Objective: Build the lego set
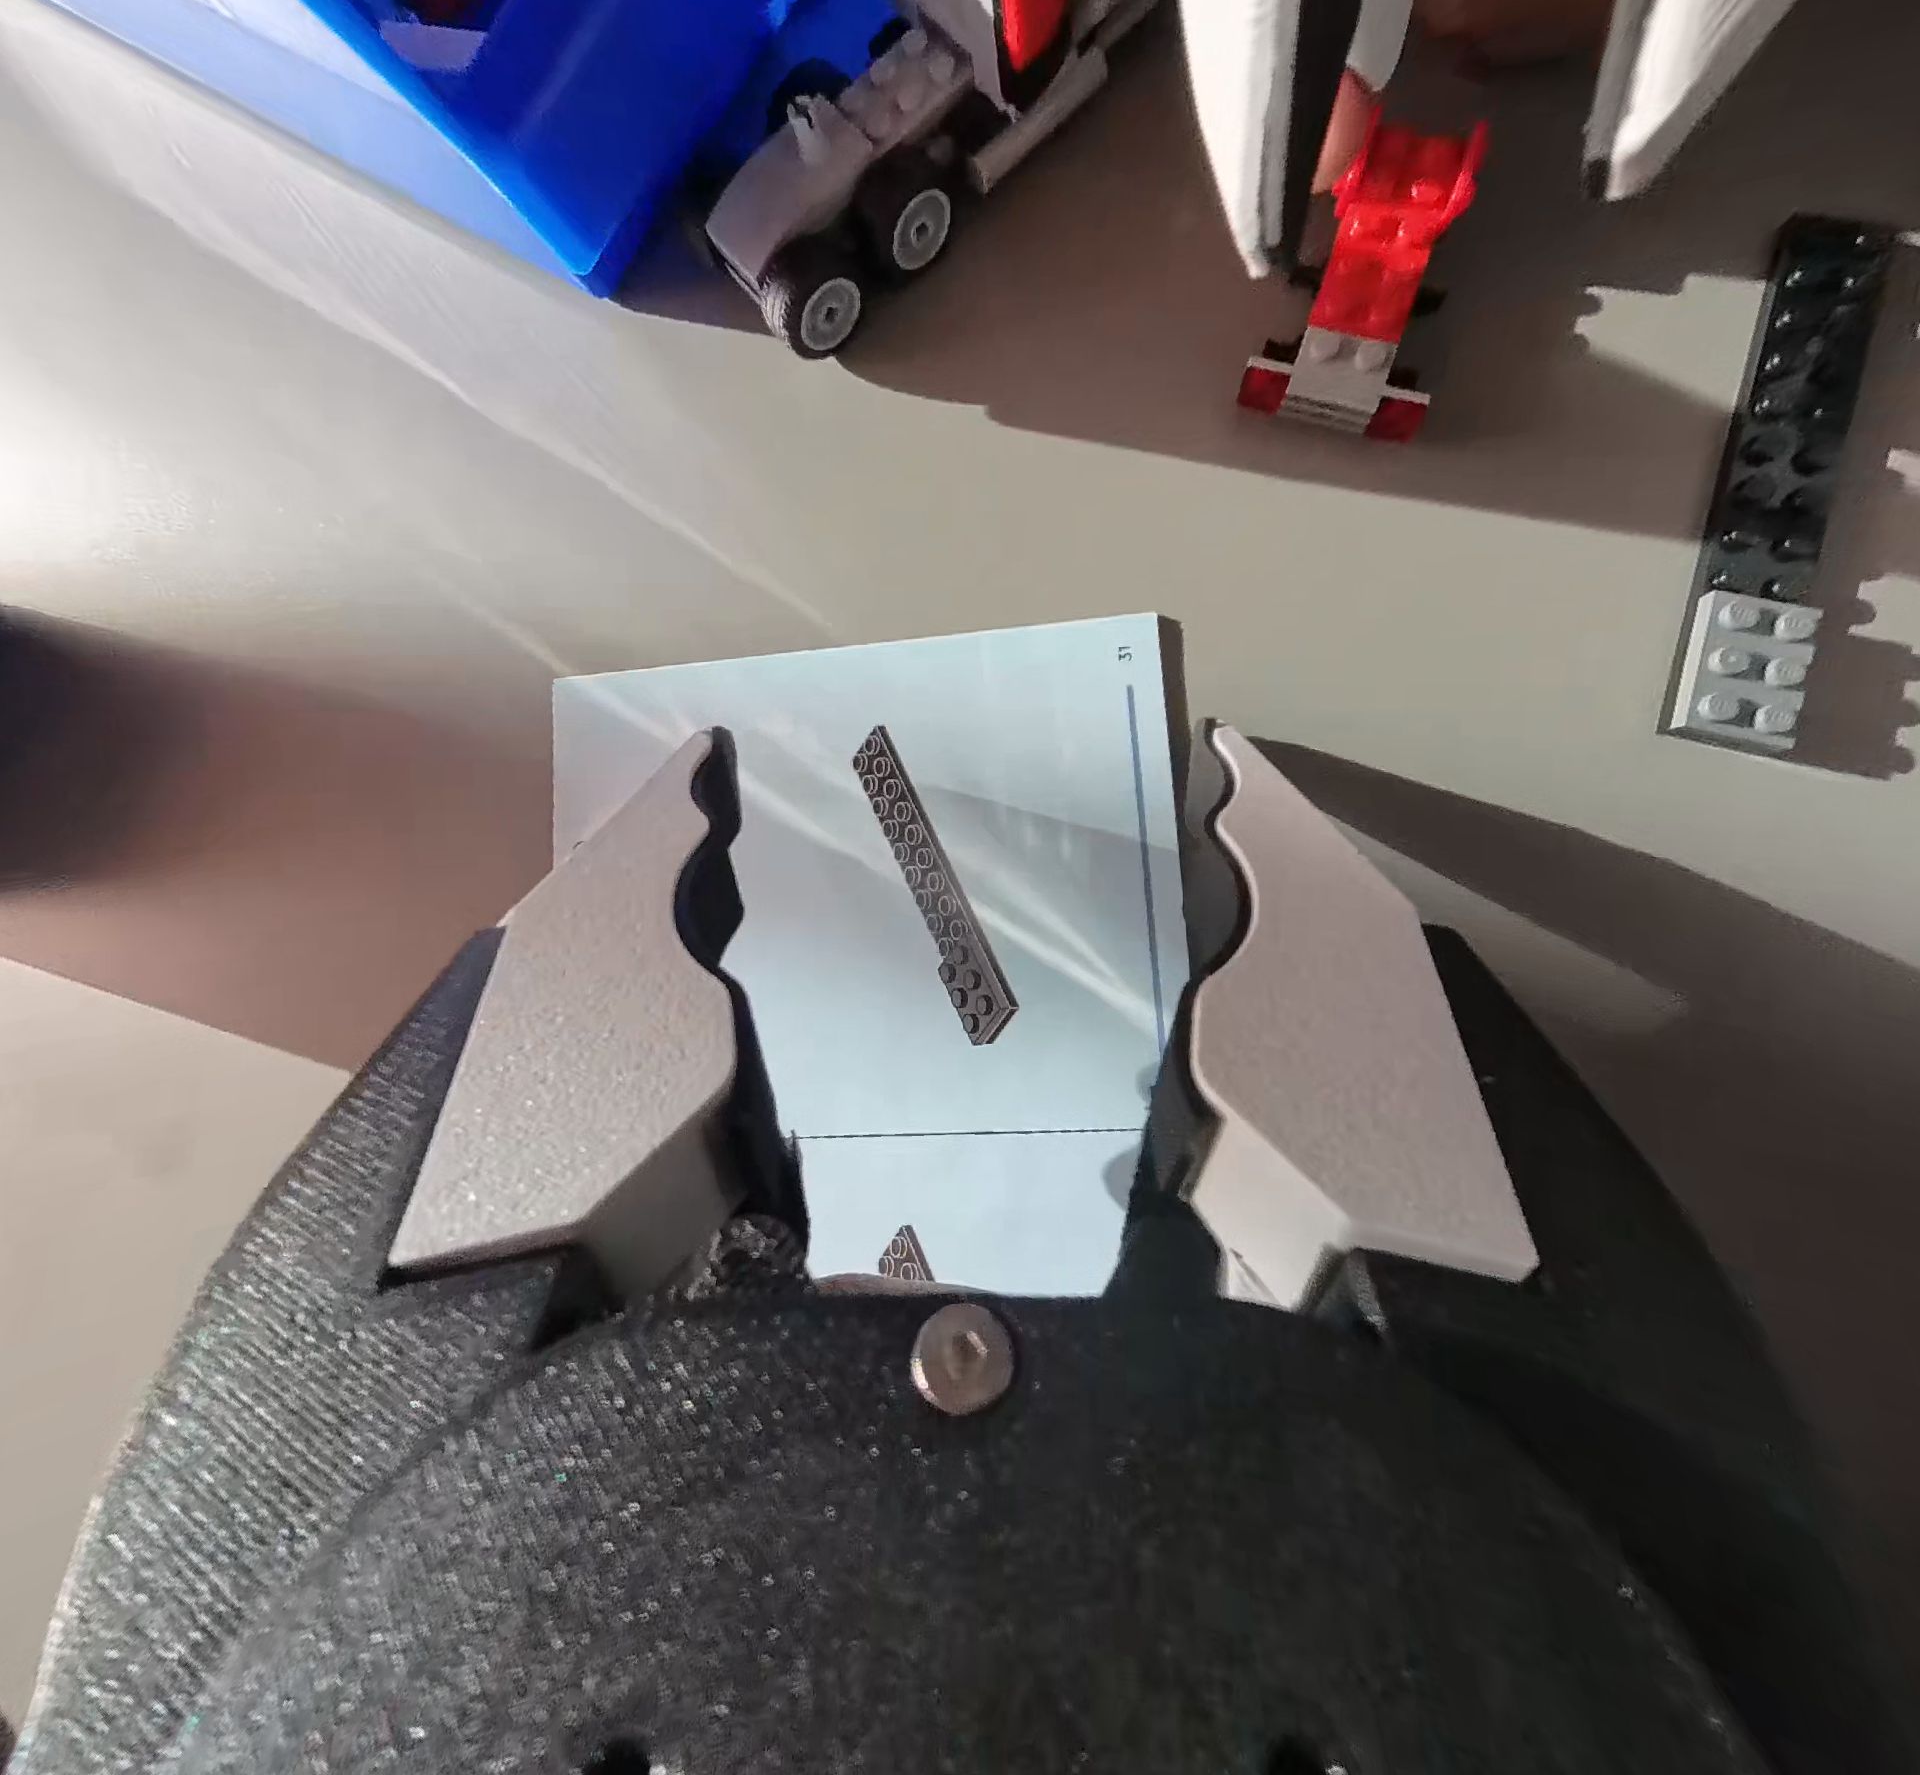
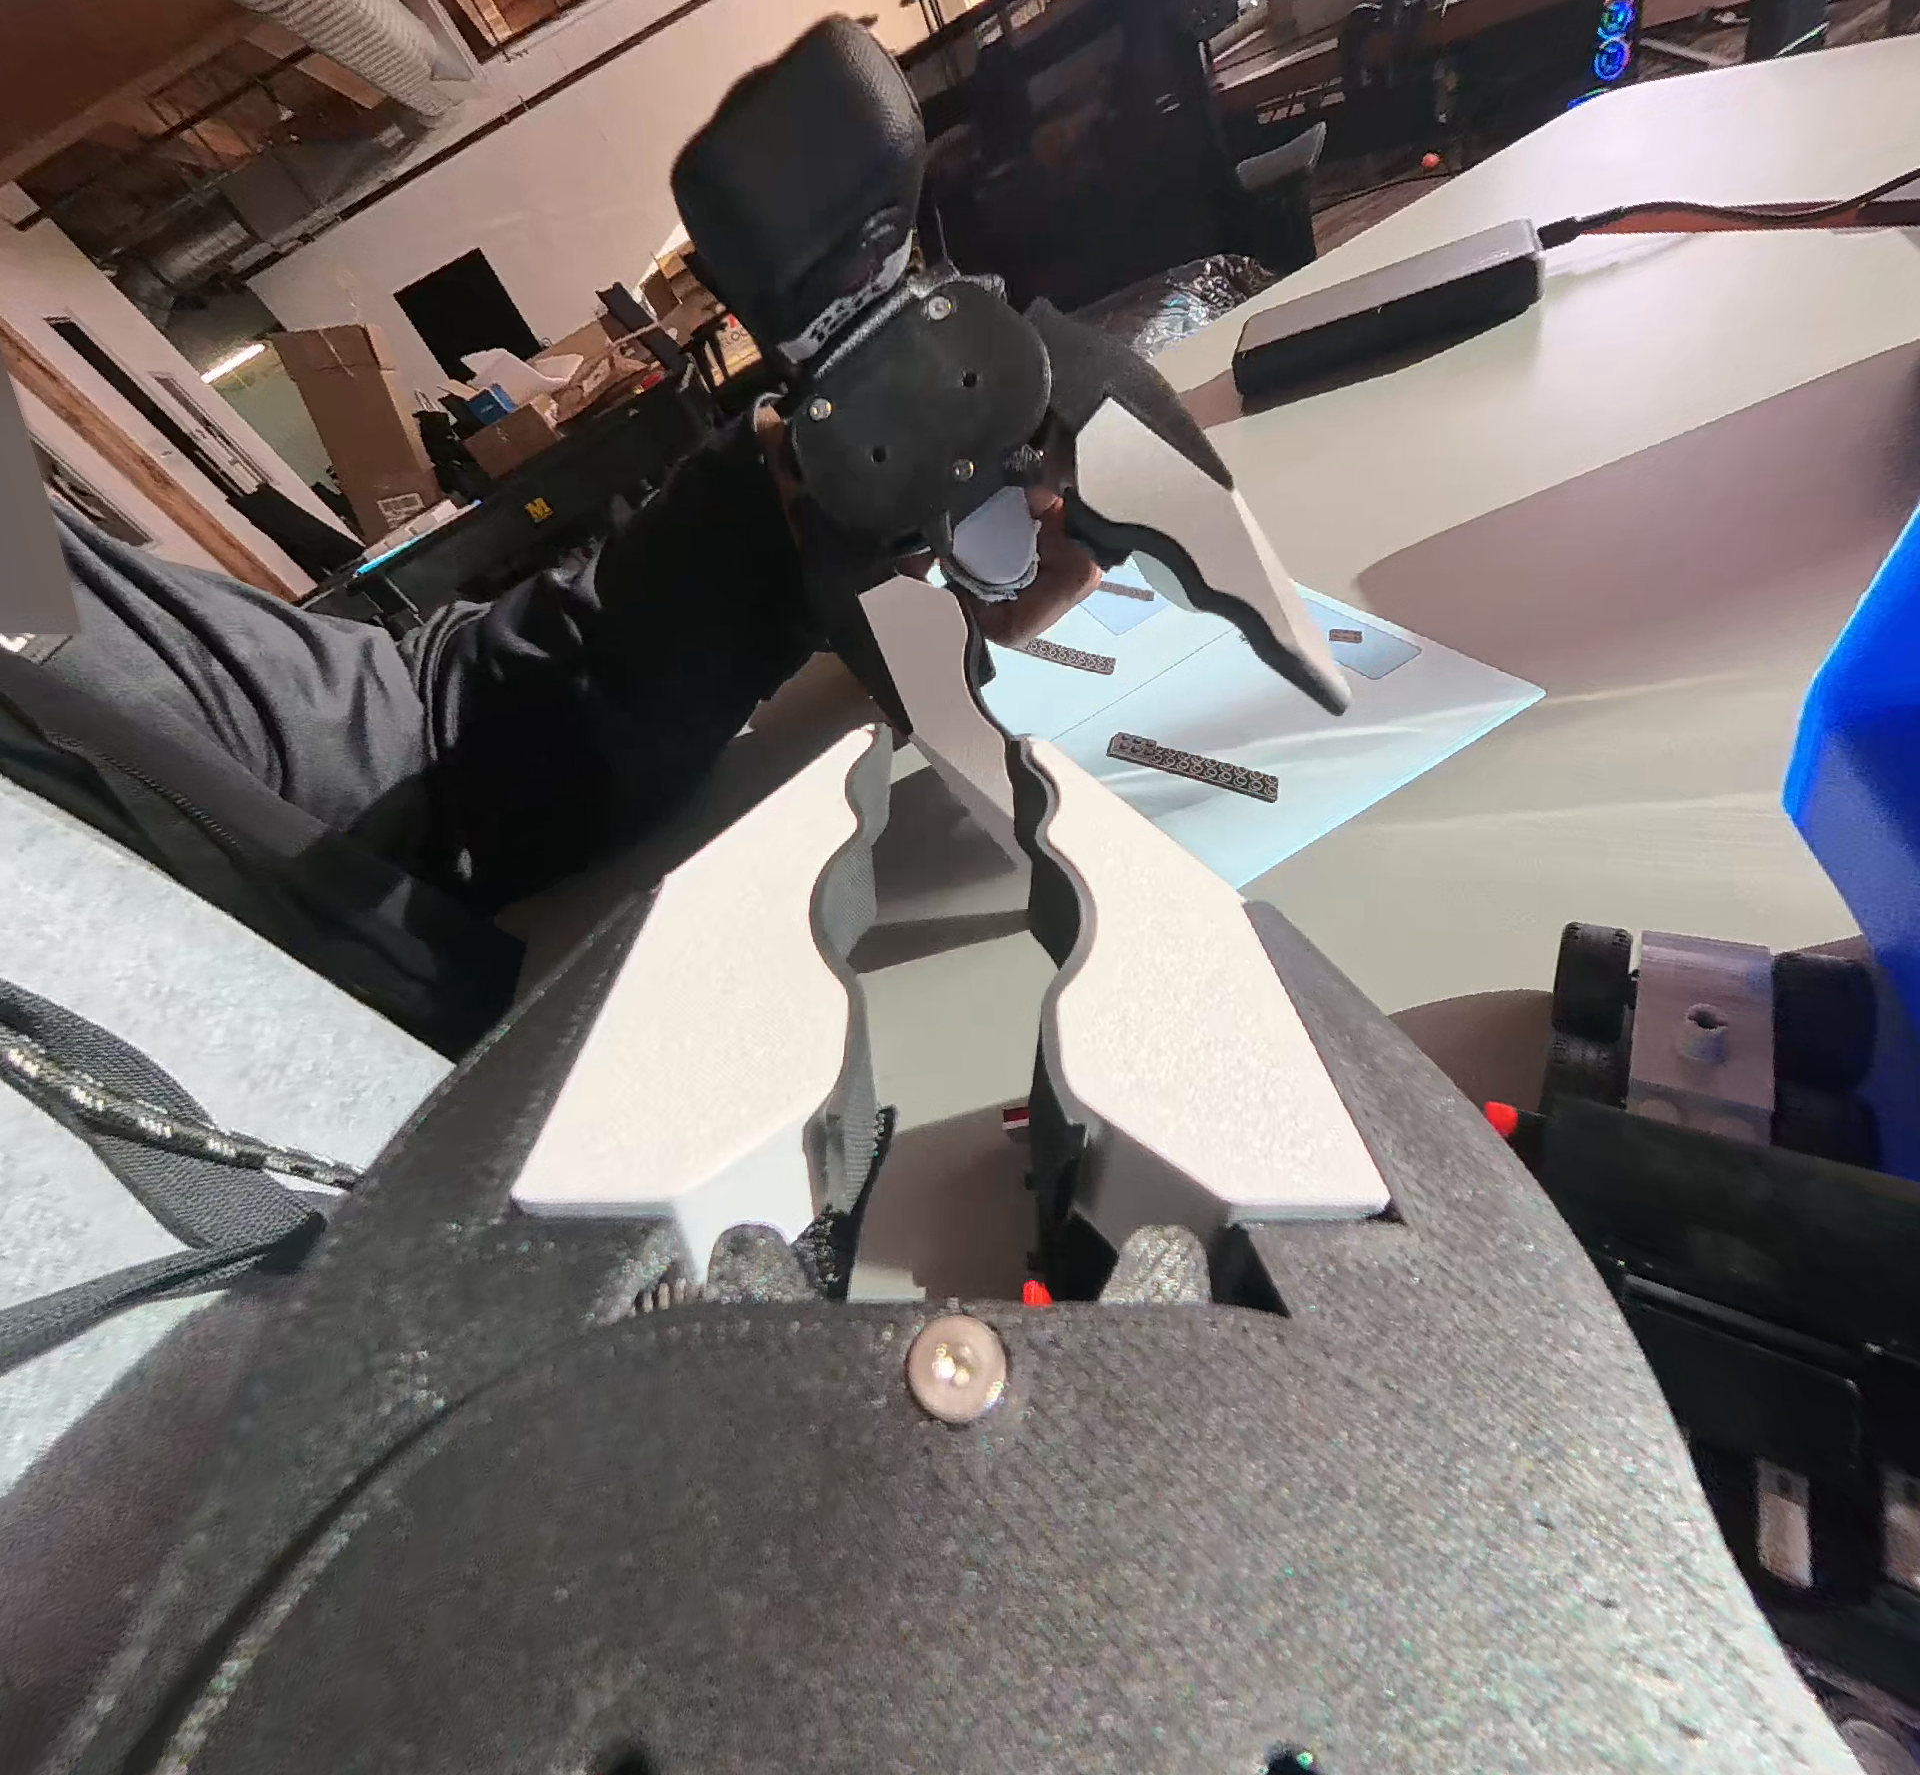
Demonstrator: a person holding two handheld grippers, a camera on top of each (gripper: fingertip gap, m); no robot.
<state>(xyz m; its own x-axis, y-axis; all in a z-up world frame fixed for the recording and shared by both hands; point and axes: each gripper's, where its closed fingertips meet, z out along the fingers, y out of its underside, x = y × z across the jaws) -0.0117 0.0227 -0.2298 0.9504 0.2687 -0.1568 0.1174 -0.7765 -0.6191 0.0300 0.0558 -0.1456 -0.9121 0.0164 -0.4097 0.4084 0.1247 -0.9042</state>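
Each tool is built on a black, coarse-textured printed body with a silver screw set centrally near the finger base. The left tool carries two pale grey fingers with wavy black inner edges. The right tool is fitted with matching white fingers. A dark sleeve is worn by the person.
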